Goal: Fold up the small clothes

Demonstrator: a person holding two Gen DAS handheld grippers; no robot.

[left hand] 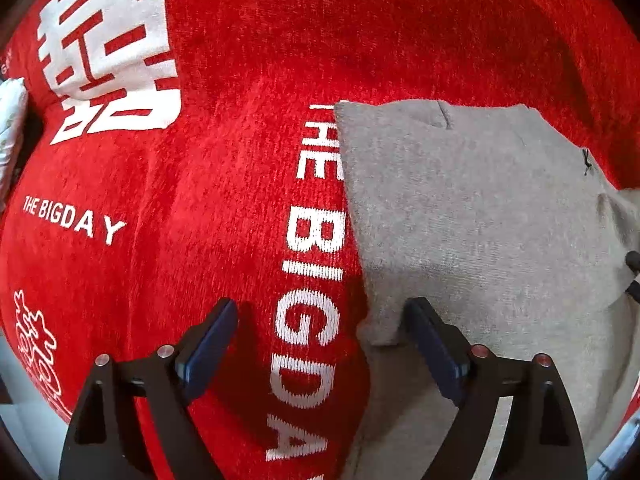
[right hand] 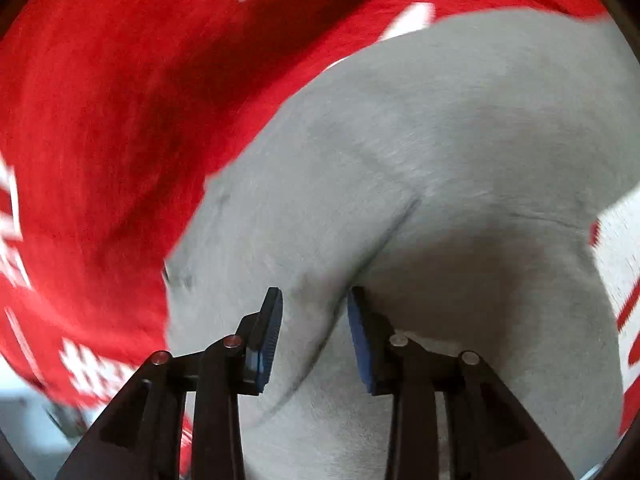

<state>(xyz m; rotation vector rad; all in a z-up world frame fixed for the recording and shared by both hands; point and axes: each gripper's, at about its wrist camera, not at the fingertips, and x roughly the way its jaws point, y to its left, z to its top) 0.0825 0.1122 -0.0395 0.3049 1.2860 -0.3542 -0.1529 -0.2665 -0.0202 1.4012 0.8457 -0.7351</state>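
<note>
A grey knit garment [left hand: 472, 208] lies on a red blanket [left hand: 224, 184], partly folded, with a folded corner near the bottom middle of the left wrist view. My left gripper [left hand: 320, 312] is open and empty, its right finger [left hand: 436, 344] touching the garment's corner edge. In the right wrist view, which is blurred, the same grey garment [right hand: 440, 152] fills the middle. My right gripper [right hand: 314, 304] has its jaws closed around a raised fold of the grey cloth, with a narrow gap between the blue pads [right hand: 270, 336].
The red blanket [right hand: 100, 140] has white lettering "THE BIG DAY" [left hand: 312, 280] and large white characters [left hand: 108, 52]. A white object [left hand: 10, 128] lies at the blanket's left edge. A pale floor or surface shows at the lower left.
</note>
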